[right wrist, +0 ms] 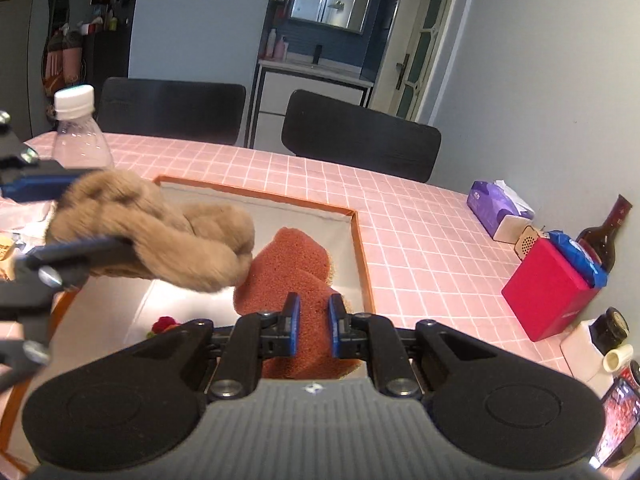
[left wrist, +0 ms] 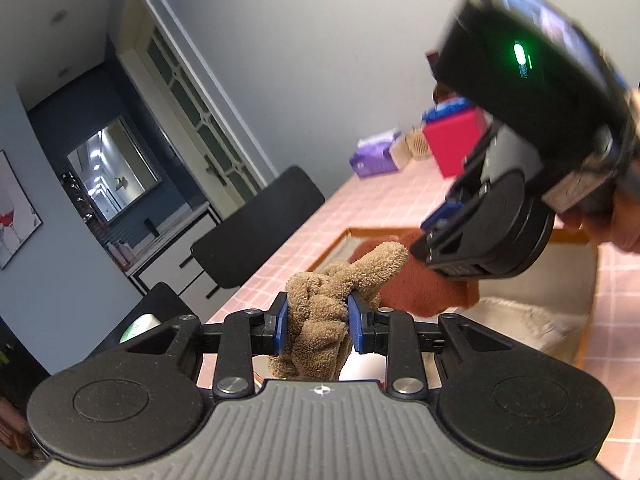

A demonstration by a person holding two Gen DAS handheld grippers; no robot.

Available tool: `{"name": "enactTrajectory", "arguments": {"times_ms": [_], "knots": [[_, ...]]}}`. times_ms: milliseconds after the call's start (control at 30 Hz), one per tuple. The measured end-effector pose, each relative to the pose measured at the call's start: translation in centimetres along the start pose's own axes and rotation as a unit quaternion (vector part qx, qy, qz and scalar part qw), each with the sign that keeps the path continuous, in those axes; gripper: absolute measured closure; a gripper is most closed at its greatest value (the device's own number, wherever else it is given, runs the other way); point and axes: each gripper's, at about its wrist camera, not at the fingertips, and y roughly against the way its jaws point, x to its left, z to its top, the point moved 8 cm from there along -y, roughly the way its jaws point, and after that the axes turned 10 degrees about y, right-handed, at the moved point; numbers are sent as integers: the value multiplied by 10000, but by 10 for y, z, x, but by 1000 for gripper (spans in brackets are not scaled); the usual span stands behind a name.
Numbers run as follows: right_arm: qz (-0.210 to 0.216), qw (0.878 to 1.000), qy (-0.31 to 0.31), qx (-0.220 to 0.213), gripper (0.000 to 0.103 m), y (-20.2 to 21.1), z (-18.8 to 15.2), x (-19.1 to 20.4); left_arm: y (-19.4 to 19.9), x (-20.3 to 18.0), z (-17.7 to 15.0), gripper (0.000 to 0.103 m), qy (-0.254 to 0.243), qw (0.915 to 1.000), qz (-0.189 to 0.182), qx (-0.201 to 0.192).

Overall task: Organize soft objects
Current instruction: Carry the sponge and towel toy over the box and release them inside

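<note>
My left gripper (left wrist: 318, 326) is shut on a bunched tan terry cloth (left wrist: 320, 312), which hangs in the air over the near left side of an orange-rimmed fabric box (left wrist: 580, 344). In the right wrist view the same tan cloth (right wrist: 160, 236) shows at the left, pinched by the left gripper's fingers (right wrist: 80, 252). My right gripper (right wrist: 312, 326) is shut on a rust-red terry cloth (right wrist: 292, 264), held above the orange-rimmed box (right wrist: 360, 240). From the left wrist view, the right gripper (left wrist: 432, 236) is at the upper right with the rust-red cloth (left wrist: 420, 288) below it.
On the pink checked tablecloth (right wrist: 420, 232) stand a red box (right wrist: 548, 292), a purple tissue pack (right wrist: 496, 204), a dark bottle (right wrist: 604, 236) and jars (right wrist: 612, 328) at the right. A clear bottle (right wrist: 80, 136) is at the left. A small red thing (right wrist: 164, 324) lies in the box. Two black chairs (right wrist: 360, 136) are behind.
</note>
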Motion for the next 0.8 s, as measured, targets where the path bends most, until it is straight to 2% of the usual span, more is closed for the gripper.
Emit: {"name": "enactTrajectory", "arguments": {"times_ms": [200, 300, 667, 800], "knots": [[-23, 9997, 143, 179, 90, -27, -4, 2, -30, -10, -17, 69, -181, 9988, 123, 433], [95, 9994, 12, 318, 90, -37, -8, -2, -40, -10, -24, 69, -228, 9977, 150, 617], [217, 9982, -182, 531, 89, -49, -15, -3, -63, -11, -34, 68, -326, 9941, 171, 1023], [265, 9979, -175, 562, 89, -51, -15, -2, -65, -10, -37, 62, -339, 9932, 211, 1095]]}}
